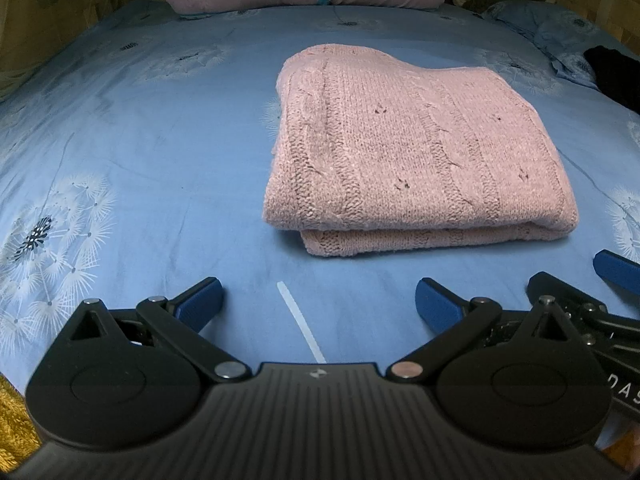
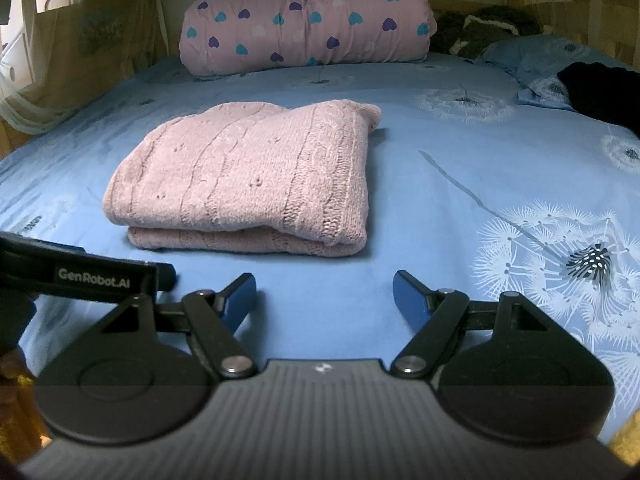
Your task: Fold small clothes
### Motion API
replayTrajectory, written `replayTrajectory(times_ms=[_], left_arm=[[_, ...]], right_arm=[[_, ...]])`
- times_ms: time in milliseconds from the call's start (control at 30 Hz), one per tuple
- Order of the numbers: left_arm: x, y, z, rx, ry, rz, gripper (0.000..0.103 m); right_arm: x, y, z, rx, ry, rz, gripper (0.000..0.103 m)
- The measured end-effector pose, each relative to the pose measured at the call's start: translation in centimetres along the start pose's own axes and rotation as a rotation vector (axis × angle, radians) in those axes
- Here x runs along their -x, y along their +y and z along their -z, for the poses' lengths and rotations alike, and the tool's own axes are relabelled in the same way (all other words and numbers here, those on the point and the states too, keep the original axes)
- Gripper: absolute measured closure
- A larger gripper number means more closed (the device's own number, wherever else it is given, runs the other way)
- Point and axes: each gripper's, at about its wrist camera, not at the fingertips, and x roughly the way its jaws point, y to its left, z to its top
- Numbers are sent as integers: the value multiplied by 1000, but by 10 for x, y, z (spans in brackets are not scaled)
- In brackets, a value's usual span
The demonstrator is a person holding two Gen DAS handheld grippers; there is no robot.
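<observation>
A pink knitted sweater [image 1: 416, 152] lies folded into a thick rectangle on the blue bedsheet [image 1: 160, 140], its doubled edge facing me. My left gripper [image 1: 319, 300] hovers just short of that edge, open, with only sheet between its blue pads. In the right wrist view the same pink knitted sweater [image 2: 248, 176] sits ahead and to the left. My right gripper [image 2: 325, 294] is also open and holds nothing, a little back from the garment. The right gripper's blue finger [image 1: 616, 270] shows at the left view's right edge, and the left gripper's black body [image 2: 84, 274] at the right view's left edge.
A rolled pink quilt with hearts [image 2: 308, 20] lies across the head of the bed. Dark clothing [image 2: 604, 92] sits on a blue pillow [image 2: 532, 52] at the far right. A thin white strip [image 1: 300, 322] lies on the sheet between the left fingers. Wooden bed sides border the mattress.
</observation>
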Motion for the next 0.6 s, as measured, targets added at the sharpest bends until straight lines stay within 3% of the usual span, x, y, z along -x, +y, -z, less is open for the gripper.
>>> replayTrajectory(times_ms=[600], left_arm=[[-2,1,1,-6,-6,-7,0]], right_arm=[[0,0,0,-2,0,-1,26]])
